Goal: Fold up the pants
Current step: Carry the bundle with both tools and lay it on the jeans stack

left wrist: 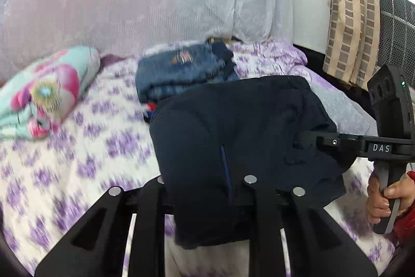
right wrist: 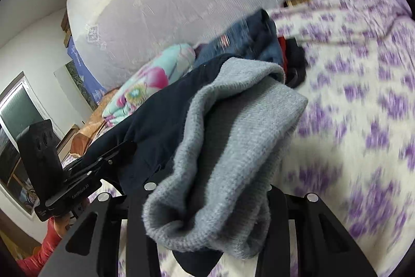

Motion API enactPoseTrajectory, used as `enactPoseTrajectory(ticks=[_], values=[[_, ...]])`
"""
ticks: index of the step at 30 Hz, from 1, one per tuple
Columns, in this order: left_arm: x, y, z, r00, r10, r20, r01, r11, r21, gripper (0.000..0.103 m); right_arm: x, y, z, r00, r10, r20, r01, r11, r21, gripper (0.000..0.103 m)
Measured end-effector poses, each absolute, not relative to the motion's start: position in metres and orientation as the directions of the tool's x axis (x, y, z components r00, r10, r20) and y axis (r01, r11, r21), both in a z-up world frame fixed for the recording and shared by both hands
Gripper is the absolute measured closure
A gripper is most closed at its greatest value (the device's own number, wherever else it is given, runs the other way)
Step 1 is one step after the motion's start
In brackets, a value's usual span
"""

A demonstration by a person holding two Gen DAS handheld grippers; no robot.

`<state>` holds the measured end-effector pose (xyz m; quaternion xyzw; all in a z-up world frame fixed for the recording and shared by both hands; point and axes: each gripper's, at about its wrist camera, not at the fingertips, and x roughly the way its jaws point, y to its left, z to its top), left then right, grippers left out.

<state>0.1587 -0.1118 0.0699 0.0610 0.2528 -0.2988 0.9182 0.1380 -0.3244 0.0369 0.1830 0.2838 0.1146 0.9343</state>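
Navy fleece-lined pants (left wrist: 233, 136) fill lower centre, pinched by the left gripper (left wrist: 205, 188) at bottom and the right gripper (left wrist: 306, 138) at mid right, hanging between them above the purple-flowered bedspread (left wrist: 77, 147).

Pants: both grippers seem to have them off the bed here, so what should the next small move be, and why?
Probably lower them onto the bedspread in front of the folded jeans. The dark pants hang bunched from the left gripper, the right gripper pinches their grey lining, and bare bedspread lies below.
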Motion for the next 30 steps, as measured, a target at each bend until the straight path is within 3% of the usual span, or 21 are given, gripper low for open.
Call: enactPoseTrajectory(ticks=[8, 14, 16, 18, 19, 21, 22, 24, 26, 28, 30], values=[[0.217, -0.140, 0.113, 0.761, -0.482, -0.434, 0.549, 0.835, 0.036, 0.084, 0.202, -0.342, 0.086, 0.853, 0.298, -0.429, -0.150, 0.927, 0.345, 0.065], [0.301, -0.171, 0.147, 0.794, -0.454, -0.404, 0.515, 0.856, 0.050, 0.084, 0.303, -0.375, 0.124, 0.881, 0.269, -0.389, -0.146, 0.937, 0.317, 0.065], [0.346, -0.182, 0.153, 0.790, -0.446, -0.421, 0.494, 0.869, 0.007, 0.084, 0.337, -0.384, 0.120, 0.877, 0.247, -0.411, -0.120, 0.943, 0.310, 0.065], [0.389, -0.193, 0.141, 0.762, -0.433, -0.481, 0.479, 0.877, -0.031, 0.083, 0.379, -0.393, 0.099, 0.843, 0.204, -0.497, -0.051, 0.951, 0.304, 0.064], [0.407, -0.196, 0.129, 0.740, -0.429, -0.518, 0.471, 0.880, -0.057, 0.082, 0.396, -0.399, 0.084, 0.827, 0.176, -0.535, -0.008, 0.954, 0.301, 0.057], [0.441, -0.204, 0.093, 0.690, -0.402, -0.602, 0.431, 0.896, -0.103, 0.067, 0.409, -0.405, 0.066, 0.842, 0.160, -0.515, 0.000, 0.955, 0.296, 0.054], [0.449, -0.205, 0.079, 0.688, -0.394, -0.610, 0.423, 0.900, -0.105, 0.063, 0.411, -0.408, 0.065, 0.846, 0.170, -0.505, -0.005, 0.951, 0.310, 0.053], [0.447, -0.202, 0.072, 0.750, -0.351, -0.561, 0.368, 0.926, -0.087, 0.042, 0.411, -0.409, 0.068, 0.848, 0.176, -0.499, 0.009, 0.938, 0.346, 0.051], [0.446, -0.199, 0.077, 0.740, -0.355, -0.571, 0.357, 0.927, -0.113, 0.042, 0.404, -0.405, 0.077, 0.860, 0.150, -0.487, 0.017, 0.947, 0.322, 0.045], [0.441, -0.197, 0.087, 0.741, -0.346, -0.575, 0.354, 0.930, -0.104, 0.041, 0.393, -0.404, 0.088, 0.886, 0.101, -0.452, 0.036, 0.958, 0.285, 0.031], [0.431, -0.193, 0.097, 0.755, -0.328, -0.569, 0.348, 0.934, -0.078, 0.033, 0.380, -0.404, 0.100, 0.903, 0.075, -0.422, 0.053, 0.958, 0.282, 0.030]])
